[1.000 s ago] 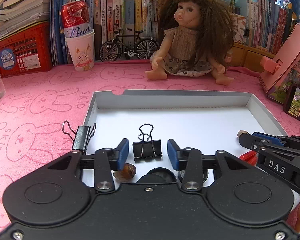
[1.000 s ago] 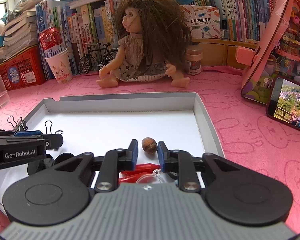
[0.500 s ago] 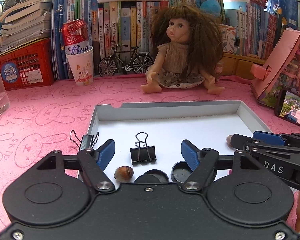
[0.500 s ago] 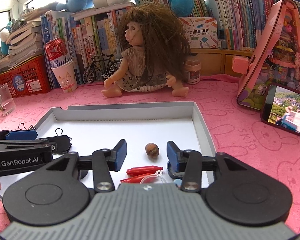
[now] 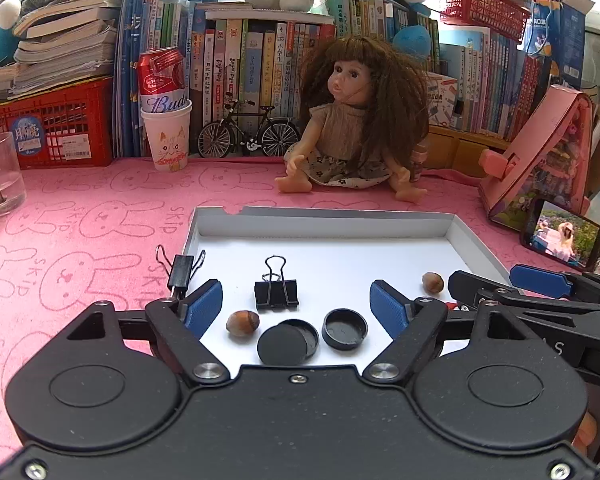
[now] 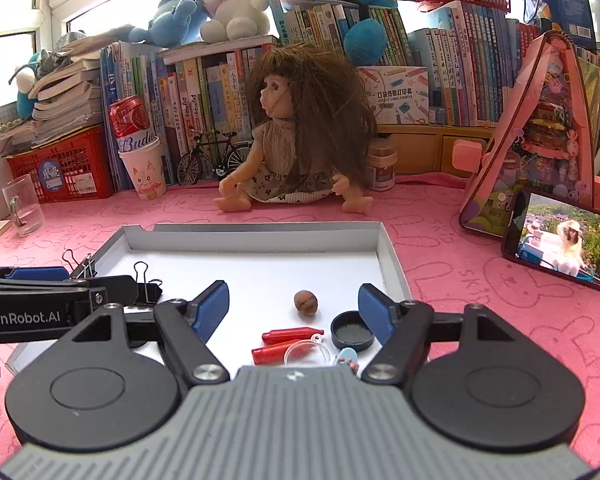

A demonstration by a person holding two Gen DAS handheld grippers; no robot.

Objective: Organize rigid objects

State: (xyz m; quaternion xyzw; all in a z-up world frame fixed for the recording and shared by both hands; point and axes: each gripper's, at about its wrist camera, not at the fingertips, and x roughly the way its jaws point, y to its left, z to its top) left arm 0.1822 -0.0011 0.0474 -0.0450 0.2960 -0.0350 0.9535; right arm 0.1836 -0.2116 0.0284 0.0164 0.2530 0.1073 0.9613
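Observation:
A shallow white tray (image 5: 324,224) lies on the pink cloth. In the left wrist view it holds a black binder clip (image 5: 276,293), a hazelnut (image 5: 242,322), two black caps (image 5: 287,340) (image 5: 345,329) and a second hazelnut (image 5: 433,282). Another binder clip (image 5: 180,270) sits on the tray's left rim. My left gripper (image 5: 298,308) is open and empty above the near items. In the right wrist view my right gripper (image 6: 294,307) is open and empty above a hazelnut (image 6: 305,301), two red tubes (image 6: 290,335), a clear round lid (image 6: 307,353) and a black cap (image 6: 352,331).
A doll (image 5: 352,120) sits behind the tray. A can in a paper cup (image 5: 166,120), a model bicycle (image 5: 248,130), a red crate (image 5: 48,128) and books line the back. A glass mug (image 5: 0,174) stands far left; a pink toy house (image 5: 540,156) and phone (image 5: 560,236) at right.
Both grippers have opened wide and pulled back and up from the tray. The hazelnuts lie free on the tray floor.

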